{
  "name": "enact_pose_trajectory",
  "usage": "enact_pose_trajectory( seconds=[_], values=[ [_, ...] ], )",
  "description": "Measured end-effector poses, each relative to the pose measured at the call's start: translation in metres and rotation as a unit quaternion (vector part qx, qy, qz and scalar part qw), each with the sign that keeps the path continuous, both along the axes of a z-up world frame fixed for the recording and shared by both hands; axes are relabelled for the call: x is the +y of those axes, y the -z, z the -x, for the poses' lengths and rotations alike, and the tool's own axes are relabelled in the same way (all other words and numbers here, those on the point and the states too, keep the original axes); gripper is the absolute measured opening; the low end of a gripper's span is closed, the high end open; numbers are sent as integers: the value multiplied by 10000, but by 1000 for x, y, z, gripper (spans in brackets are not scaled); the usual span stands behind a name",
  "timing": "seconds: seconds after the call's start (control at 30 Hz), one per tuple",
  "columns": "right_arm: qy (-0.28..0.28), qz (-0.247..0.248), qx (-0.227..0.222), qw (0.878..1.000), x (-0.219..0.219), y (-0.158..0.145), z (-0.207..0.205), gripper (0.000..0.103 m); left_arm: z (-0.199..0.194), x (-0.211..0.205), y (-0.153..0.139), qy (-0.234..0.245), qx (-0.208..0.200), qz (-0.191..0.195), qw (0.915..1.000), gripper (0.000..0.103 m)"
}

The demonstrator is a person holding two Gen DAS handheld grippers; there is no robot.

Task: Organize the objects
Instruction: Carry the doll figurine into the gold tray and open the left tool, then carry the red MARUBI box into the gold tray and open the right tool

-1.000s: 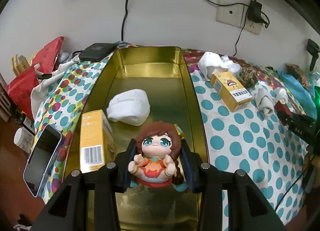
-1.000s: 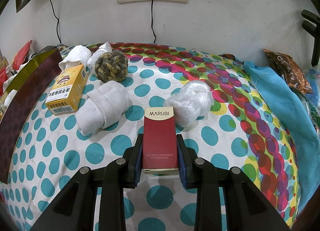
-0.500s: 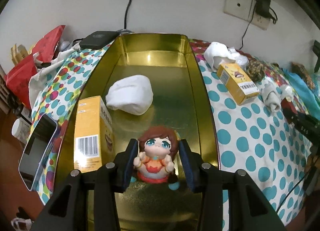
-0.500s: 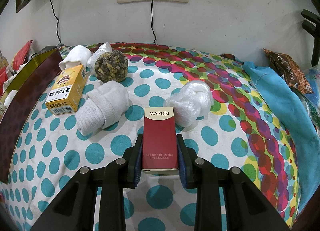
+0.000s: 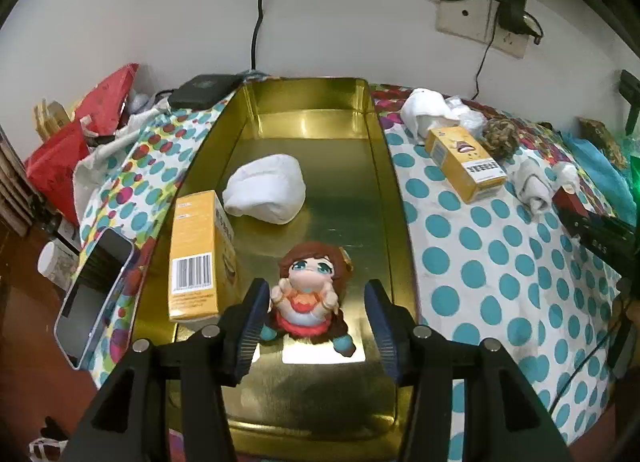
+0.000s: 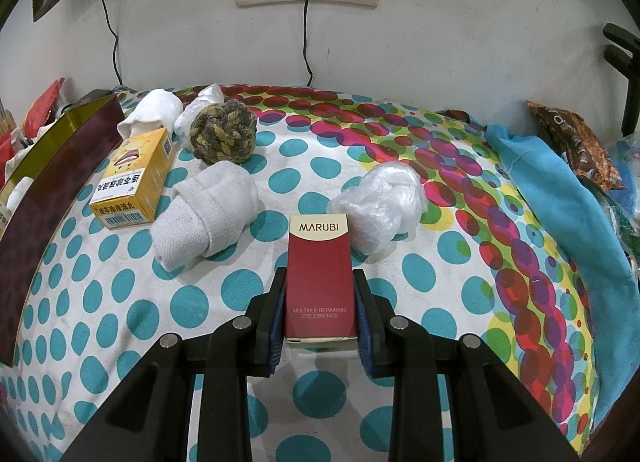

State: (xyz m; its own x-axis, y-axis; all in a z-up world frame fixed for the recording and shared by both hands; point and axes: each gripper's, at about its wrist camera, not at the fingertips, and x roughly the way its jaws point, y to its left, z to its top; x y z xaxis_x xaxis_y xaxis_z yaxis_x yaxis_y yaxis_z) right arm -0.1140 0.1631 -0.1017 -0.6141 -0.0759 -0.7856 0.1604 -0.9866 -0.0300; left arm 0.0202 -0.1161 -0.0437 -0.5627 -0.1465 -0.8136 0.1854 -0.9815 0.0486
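In the left wrist view a doll figure (image 5: 310, 294) with brown hair and an orange dress sits on the floor of a gold tin tray (image 5: 390, 198). My left gripper (image 5: 316, 320) is open around it, pads apart from its sides. The tray also holds a yellow box (image 5: 196, 258) and a white rolled cloth (image 5: 266, 192). In the right wrist view my right gripper (image 6: 320, 312) is shut on a red MARUBI box (image 6: 320, 282) lying on the dotted tablecloth (image 6: 120, 302).
Right wrist view: a yellow box (image 6: 134, 178), a white rolled sock (image 6: 208, 214), a rope ball (image 6: 223, 136), a plastic wad (image 6: 380, 206), a blue cloth (image 6: 560, 198), the tray's dark wall (image 6: 48, 182). Left wrist view: a phone (image 5: 94, 294) at the table's left edge.
My left gripper lowered the doll onto the tray floor and opened, letting it go. The right gripper and red box have not moved.
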Motion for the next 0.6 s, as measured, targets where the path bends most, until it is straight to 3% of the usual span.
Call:
enact_pose_trajectory(
  seconds=[0.07,0.27,0.6],
  values=[
    [-14,18,0,10000,1,0,0,28,-5,3,-6,43,103,27,9999,55],
    [-33,-1,127,9999,2,-2,-2,28,-15,-1,-22,28,323,-58,9995,56],
    [32,-24,428,9991,3,-10,-11,28,-35,-47,-32,-386,495,-397,9972,56]
  ],
)
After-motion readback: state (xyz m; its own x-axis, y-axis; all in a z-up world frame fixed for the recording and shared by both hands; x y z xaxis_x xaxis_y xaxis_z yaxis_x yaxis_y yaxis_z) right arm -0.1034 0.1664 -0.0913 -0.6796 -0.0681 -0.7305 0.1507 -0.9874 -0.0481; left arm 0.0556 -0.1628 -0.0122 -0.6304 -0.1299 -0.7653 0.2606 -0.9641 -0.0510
